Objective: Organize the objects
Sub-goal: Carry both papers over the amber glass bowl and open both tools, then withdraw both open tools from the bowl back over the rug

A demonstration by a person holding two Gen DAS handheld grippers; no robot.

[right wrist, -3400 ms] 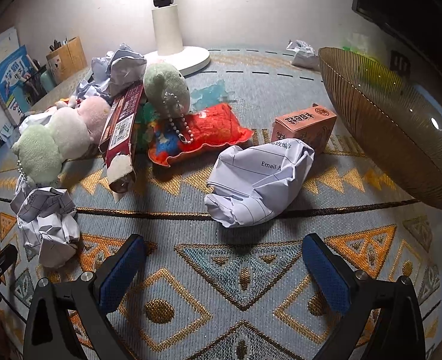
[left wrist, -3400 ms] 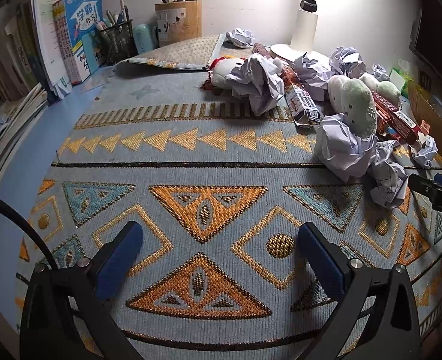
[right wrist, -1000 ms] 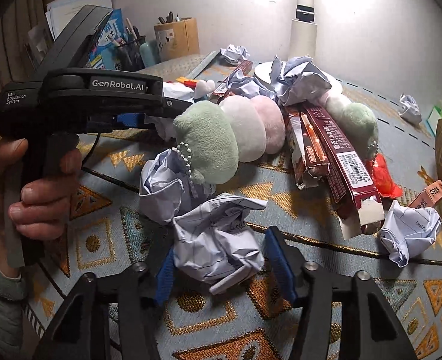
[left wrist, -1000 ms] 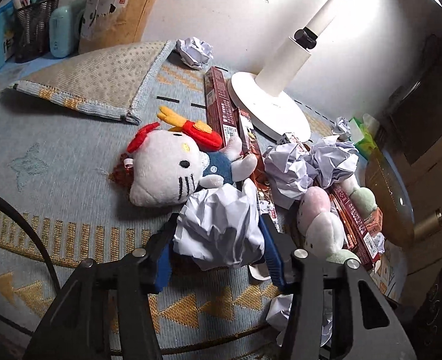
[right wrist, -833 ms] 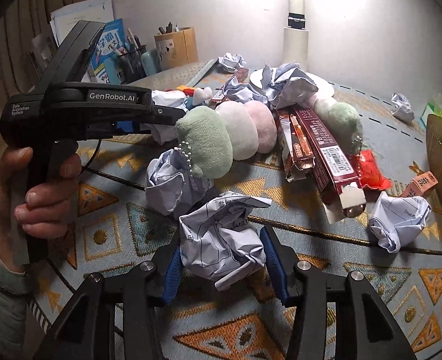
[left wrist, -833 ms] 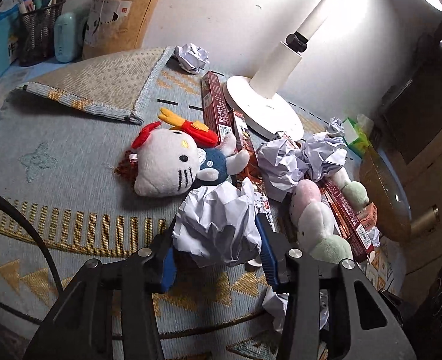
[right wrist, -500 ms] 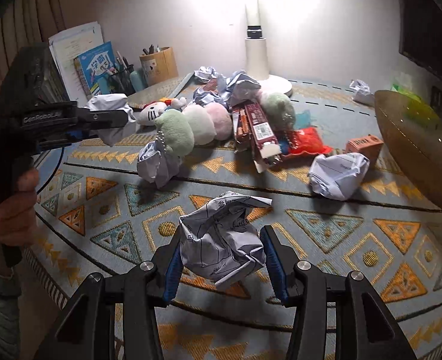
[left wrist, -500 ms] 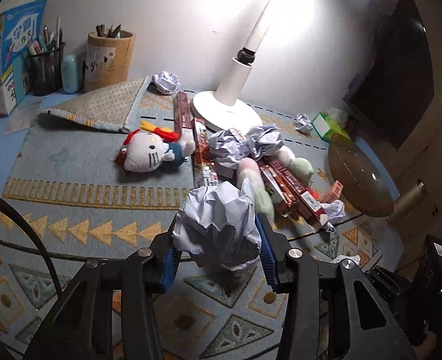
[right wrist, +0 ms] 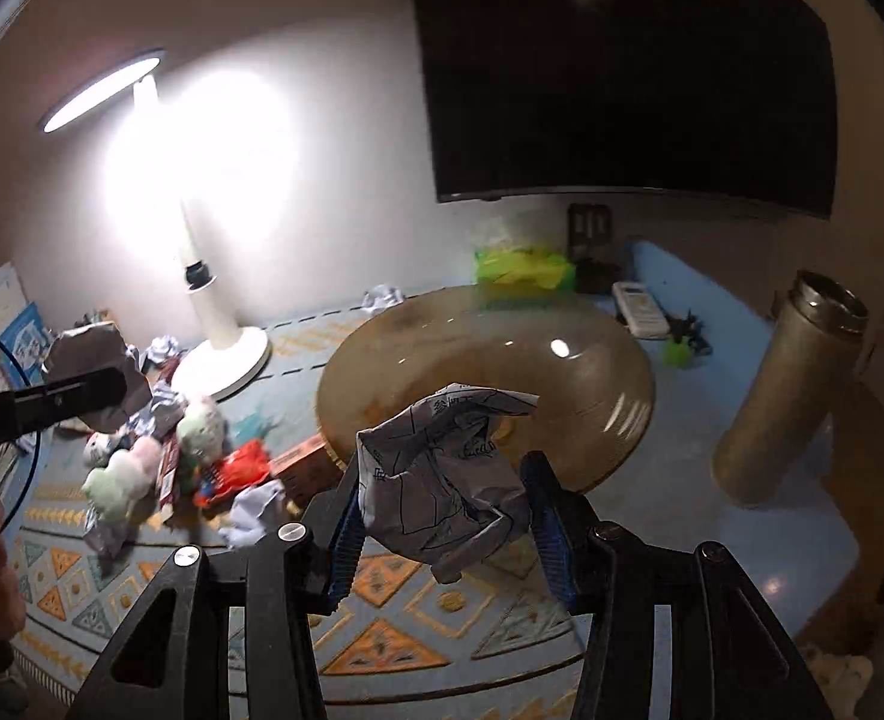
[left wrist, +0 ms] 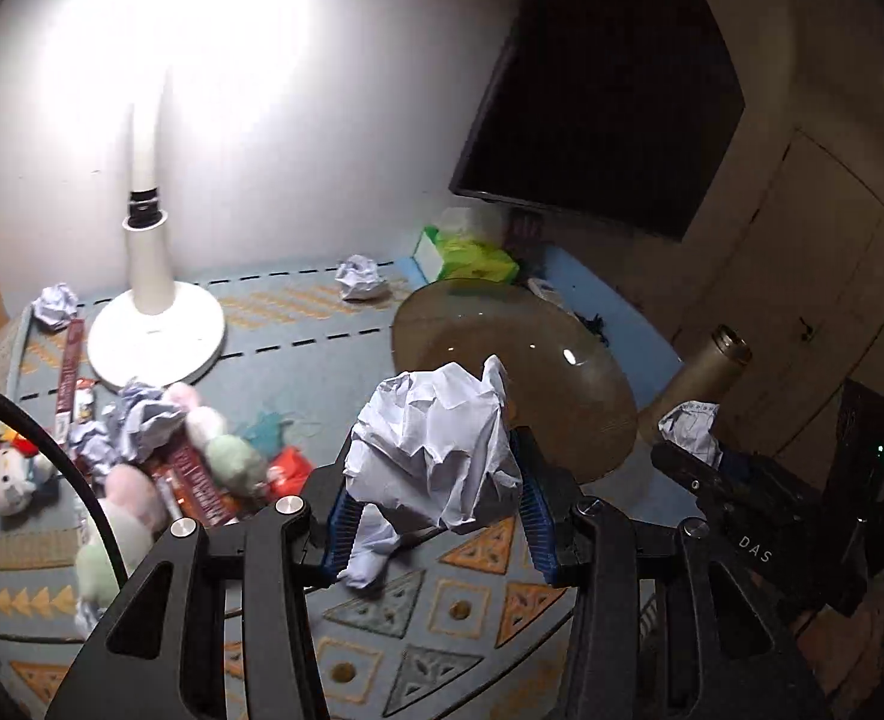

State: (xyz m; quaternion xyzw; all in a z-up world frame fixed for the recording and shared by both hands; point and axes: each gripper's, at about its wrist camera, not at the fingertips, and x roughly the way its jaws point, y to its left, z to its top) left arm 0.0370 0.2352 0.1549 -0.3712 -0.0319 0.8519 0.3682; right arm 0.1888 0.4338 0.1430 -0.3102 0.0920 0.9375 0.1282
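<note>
patterned rug (left wrist: 454, 600) with orange and teal triangles covers the desk, lit by a white lamp (left wrist: 153, 324) against the wall, under a dark screen (left wrist: 610, 90). readable writing is scarce: "das" is printed on the right tool where it shows at the edge of the left view, and the print on the paper wads is too small to read. left tool (left wrist: 435, 522) grips a white crumpled paper ball (left wrist: 435, 456) between its blue pads, held in the air in front of a brown glass bowl (left wrist: 520, 372). right tool (right wrist: 448, 525) grips a greyer printed paper wad (right wrist: 442, 474) in front of the same bowl. a second ago both wads were low among the plush toys (left wrist: 141, 480) and snack boxes; now those lie well off to the left and the views have swung toward the bowl, with a metal flask (right wrist: 790, 390) beside it.
</note>
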